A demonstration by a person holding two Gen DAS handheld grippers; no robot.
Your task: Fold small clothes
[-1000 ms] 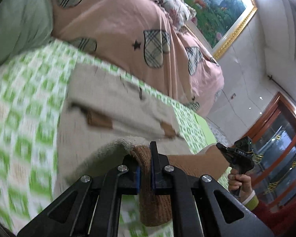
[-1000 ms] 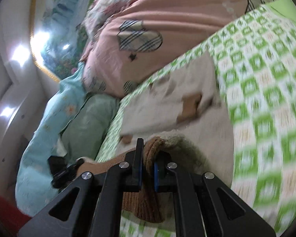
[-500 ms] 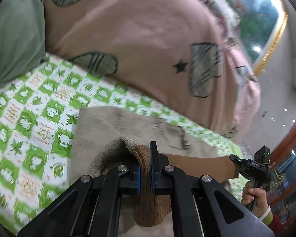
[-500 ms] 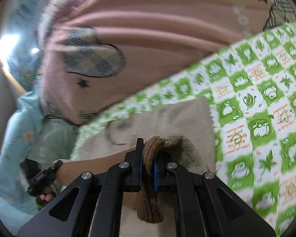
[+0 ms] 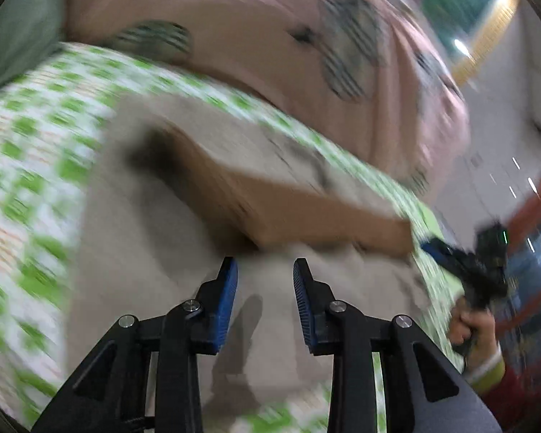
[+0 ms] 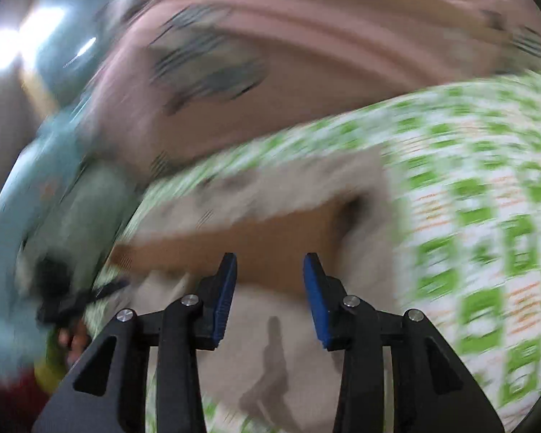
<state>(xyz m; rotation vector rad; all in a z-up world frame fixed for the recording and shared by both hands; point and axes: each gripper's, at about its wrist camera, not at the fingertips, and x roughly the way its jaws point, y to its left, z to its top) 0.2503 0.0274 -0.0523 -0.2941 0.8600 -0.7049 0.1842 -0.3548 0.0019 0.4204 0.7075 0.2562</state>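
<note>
"Since both views are smeared with motion, how much can you certify?"

"Enough for the near field. The left black two-finger gripper with blue pads (image 5: 265, 281) stands with its jaws wide apart and nothing between them; the right black two-finger gripper with blue pads (image 6: 269, 278) is likewise spread and empty. Both hang just above the cloth, their shadows falling on it."

"And the garment itself?"

"The small beige knitted garment with a brown ribbed band (image 5: 205, 223) lies on the green-and-white checked bed sheet (image 5: 25, 166), directly ahead of both tools. Its brown band (image 6: 270, 238) runs across the middle of the cloth, with beige cloth showing on both sides of it. I judge that one fold has been laid: the near hem appears brought up over the body."

"So the job is finished?"

"I would not sign it off. Blur hides whether edges line up, and the piece looks wide for a finished bundle; a second fold across, and some smoothing, probably remain."

"Anything beyond it?"

"The pink quilt with plaid heart patches (image 5: 270, 36) is heaped behind the sheet, apart from the garment. From the left view the person's hand (image 5: 469, 328) grips the other tool at the far right."
</note>
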